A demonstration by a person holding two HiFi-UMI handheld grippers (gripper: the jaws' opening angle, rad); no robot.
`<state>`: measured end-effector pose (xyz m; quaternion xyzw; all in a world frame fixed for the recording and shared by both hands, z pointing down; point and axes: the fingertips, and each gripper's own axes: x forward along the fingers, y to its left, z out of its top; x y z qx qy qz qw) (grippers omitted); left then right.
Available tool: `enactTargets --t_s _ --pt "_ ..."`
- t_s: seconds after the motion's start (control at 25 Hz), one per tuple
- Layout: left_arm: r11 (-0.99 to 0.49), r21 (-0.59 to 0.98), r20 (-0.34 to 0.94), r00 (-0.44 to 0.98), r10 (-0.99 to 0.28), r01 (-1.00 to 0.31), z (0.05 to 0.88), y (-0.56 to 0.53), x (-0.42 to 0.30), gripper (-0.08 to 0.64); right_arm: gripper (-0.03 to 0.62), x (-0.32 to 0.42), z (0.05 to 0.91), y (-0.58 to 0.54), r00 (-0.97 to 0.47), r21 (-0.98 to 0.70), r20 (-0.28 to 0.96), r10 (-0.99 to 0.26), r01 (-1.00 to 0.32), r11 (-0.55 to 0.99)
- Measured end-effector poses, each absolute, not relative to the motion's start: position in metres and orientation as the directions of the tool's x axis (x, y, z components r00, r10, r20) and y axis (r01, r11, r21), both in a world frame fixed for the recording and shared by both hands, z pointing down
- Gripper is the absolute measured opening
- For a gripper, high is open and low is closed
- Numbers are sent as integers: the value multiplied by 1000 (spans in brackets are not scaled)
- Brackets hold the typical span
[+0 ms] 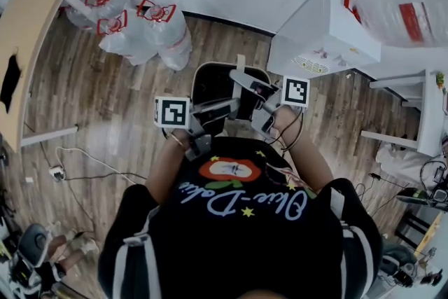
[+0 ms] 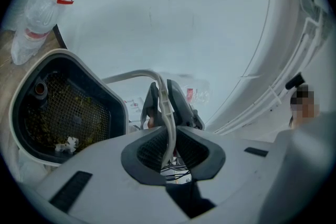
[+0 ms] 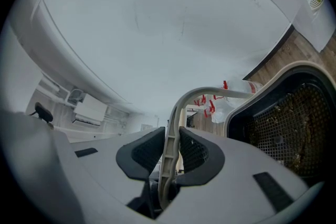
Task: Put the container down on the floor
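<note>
The container (image 1: pixel 210 84) is a dark bin with a beige rim and a mesh basket inside, hanging above the wooden floor in front of the person. Its thin beige handle (image 2: pixel 167 113) arches over it. My left gripper (image 2: pixel 169 145) is shut on one end of that handle, with the bin's open mouth (image 2: pixel 63 110) to its left. My right gripper (image 3: pixel 169 150) is shut on the same handle (image 3: pixel 181 107), with the bin (image 3: pixel 286 123) to its right. In the head view the left gripper (image 1: pixel 231 105) and the right gripper (image 1: pixel 241 82) meet over the bin.
Packs of water bottles (image 1: pixel 143 28) lie on the floor by the wall ahead. A white appliance (image 1: pixel 325 35) stands at the right, with a plastic bag (image 1: pixel 399 3) beyond it. At the left is a wooden table (image 1: pixel 24 45), and cables (image 1: pixel 84 164) trail across the floor.
</note>
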<state>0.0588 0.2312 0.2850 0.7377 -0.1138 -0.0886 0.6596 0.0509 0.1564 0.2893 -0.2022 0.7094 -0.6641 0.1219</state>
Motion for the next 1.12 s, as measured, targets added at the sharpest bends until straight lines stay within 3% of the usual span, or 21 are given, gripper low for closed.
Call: enactTargets --t_s 0.56,1.12 --pt "-98 995 -4 954 -298 -26 285 223 49 48 74 43 290 148 -882 -989 115 -457 -146 34" --pt "-18 998 49 902 -430 -62 306 155 29 48 72 12 310 83 -943 -991 128 -308 -134 1"
